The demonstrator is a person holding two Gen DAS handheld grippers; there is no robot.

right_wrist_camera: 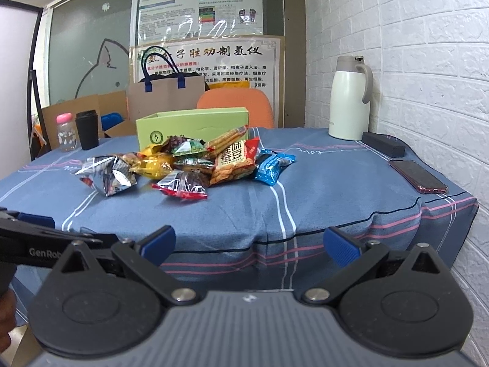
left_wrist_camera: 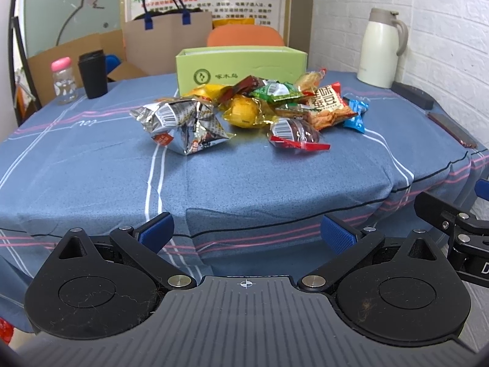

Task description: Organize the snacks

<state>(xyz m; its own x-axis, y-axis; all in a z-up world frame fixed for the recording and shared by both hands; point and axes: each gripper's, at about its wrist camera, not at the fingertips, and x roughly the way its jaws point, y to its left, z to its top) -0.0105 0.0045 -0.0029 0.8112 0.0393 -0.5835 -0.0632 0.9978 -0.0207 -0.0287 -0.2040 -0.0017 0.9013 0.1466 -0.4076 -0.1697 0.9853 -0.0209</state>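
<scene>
A heap of wrapped snacks (left_wrist_camera: pixel 253 107) lies mid-table, just in front of an open green box (left_wrist_camera: pixel 241 68). Among them are silver foil packs (left_wrist_camera: pixel 180 125), a yellow pack (left_wrist_camera: pixel 244 111), an orange bean pack (left_wrist_camera: pixel 328 107), a blue pack (left_wrist_camera: pixel 356 113) and a red-edged clear pack (left_wrist_camera: pixel 295 134). The right wrist view shows the same heap of snacks (right_wrist_camera: pixel 189 165) and green box (right_wrist_camera: pixel 192 125). My left gripper (left_wrist_camera: pixel 247 232) hangs open before the table's near edge, nothing between its fingers. My right gripper (right_wrist_camera: pixel 250 246) is likewise open and empty, short of the table.
A blue striped cloth (left_wrist_camera: pixel 244 177) covers the table. A white jug (left_wrist_camera: pixel 382 47), a black case (right_wrist_camera: pixel 383 143) and a phone (right_wrist_camera: pixel 417 176) sit along the right side. A black cup (left_wrist_camera: pixel 93 73) and pink-capped bottle (left_wrist_camera: pixel 64 81) stand back left. A paper bag and an orange chair are behind.
</scene>
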